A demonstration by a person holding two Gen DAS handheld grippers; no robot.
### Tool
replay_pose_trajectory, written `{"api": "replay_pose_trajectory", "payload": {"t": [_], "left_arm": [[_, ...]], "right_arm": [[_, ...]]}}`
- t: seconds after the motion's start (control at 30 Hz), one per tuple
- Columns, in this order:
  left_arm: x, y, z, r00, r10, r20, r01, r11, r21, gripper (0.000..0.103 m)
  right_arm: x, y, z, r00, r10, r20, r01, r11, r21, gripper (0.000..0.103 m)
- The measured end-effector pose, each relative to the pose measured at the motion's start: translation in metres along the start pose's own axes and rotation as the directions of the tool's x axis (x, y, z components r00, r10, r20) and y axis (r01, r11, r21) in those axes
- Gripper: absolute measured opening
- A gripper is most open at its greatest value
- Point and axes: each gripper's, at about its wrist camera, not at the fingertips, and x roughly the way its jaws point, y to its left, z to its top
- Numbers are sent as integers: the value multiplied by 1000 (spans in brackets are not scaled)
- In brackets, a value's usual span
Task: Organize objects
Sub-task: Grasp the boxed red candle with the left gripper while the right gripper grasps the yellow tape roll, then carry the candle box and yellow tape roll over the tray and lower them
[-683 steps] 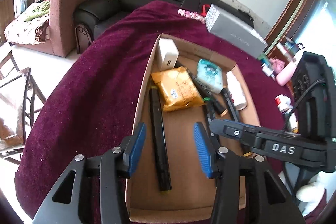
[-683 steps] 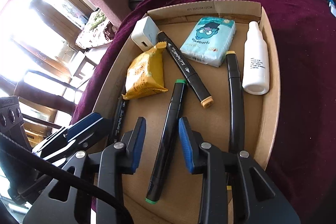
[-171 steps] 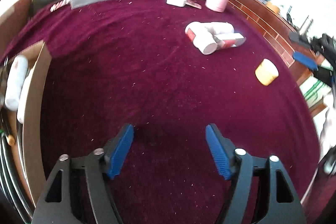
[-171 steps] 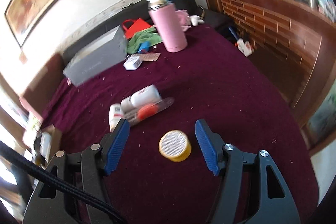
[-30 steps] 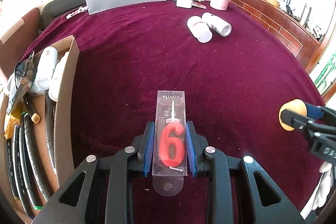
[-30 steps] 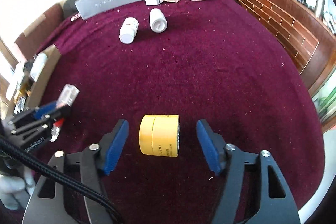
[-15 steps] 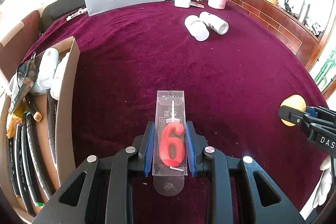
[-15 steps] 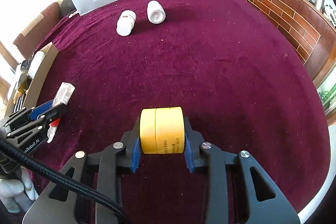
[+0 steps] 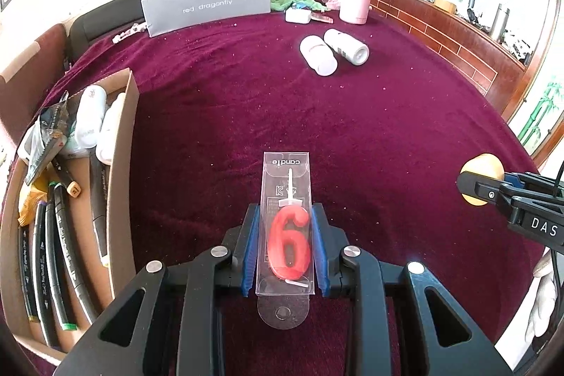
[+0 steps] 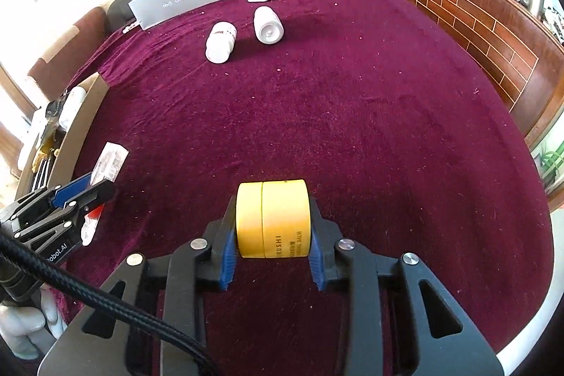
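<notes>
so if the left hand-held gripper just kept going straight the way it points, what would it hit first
Probably nothing soon: the left hand-held gripper, shut on the candle pack, points across bare maroon cloth. The gray box stands far ahead, slightly left; depth is unclear.

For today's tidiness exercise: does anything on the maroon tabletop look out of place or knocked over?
Two white bottles lie on their sides on the maroon cloth, loose and apart from the cardboard tray where similar bottles sit. Nothing looks spilled or broken.

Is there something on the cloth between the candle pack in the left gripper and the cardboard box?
Nothing visible. Only bare maroon cloth lies between the candle pack and the cardboard box, whose upright side wall it must clear.
</notes>
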Motion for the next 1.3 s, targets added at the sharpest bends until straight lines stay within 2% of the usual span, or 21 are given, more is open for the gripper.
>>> {"api": "replay_pose_trajectory", "payload": {"t": [0.67,1.3], "left_arm": [[-51,6,-10,995,-8,100,9,1000,-12,24],[-80,44,-31,987,-5,160,20,995,-96,24]], "right_arm": [[-37,17,-8,998,45,50,-43,999,-28,31],[-57,70,-14,994,88,67,-79,988,-131,31]]}}
